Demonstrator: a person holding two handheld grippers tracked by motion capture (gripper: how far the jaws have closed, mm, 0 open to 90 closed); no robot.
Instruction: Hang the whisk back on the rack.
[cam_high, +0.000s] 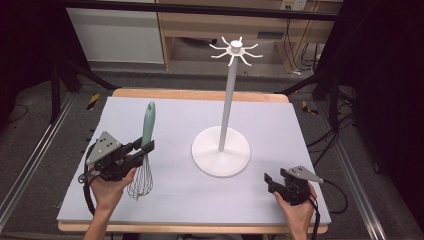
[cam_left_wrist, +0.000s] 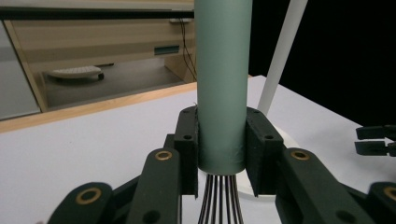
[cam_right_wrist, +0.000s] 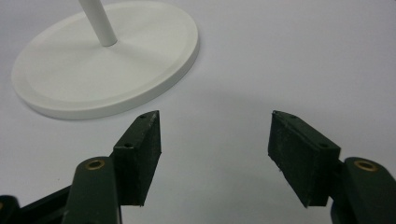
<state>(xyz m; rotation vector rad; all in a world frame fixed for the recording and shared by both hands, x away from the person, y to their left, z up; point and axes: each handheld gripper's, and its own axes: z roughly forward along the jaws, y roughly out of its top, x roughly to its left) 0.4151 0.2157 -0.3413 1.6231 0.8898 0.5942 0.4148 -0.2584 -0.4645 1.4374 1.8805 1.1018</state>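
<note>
A whisk with a pale green handle (cam_high: 148, 121) and a wire head (cam_high: 141, 182) stands upright over the left of the white mat, wires down. My left gripper (cam_high: 144, 148) is shut on the lower end of that handle (cam_left_wrist: 221, 84), both pads pressed against it. A white hook stand (cam_high: 221, 150) rises from a round base at the middle of the mat, its ring of hooks (cam_high: 235, 50) high up. My right gripper (cam_high: 268, 182) rests low at the right front, jaws open over bare mat with nothing between them (cam_right_wrist: 215, 144); the stand's base (cam_right_wrist: 107, 60) lies just beyond.
The mat covers a wooden table (cam_high: 200, 94) whose edge shows at the back. Black frame legs and cables stand on the floor at both sides. My right gripper's jaws (cam_left_wrist: 373, 140) show far off at the right in the left gripper view.
</note>
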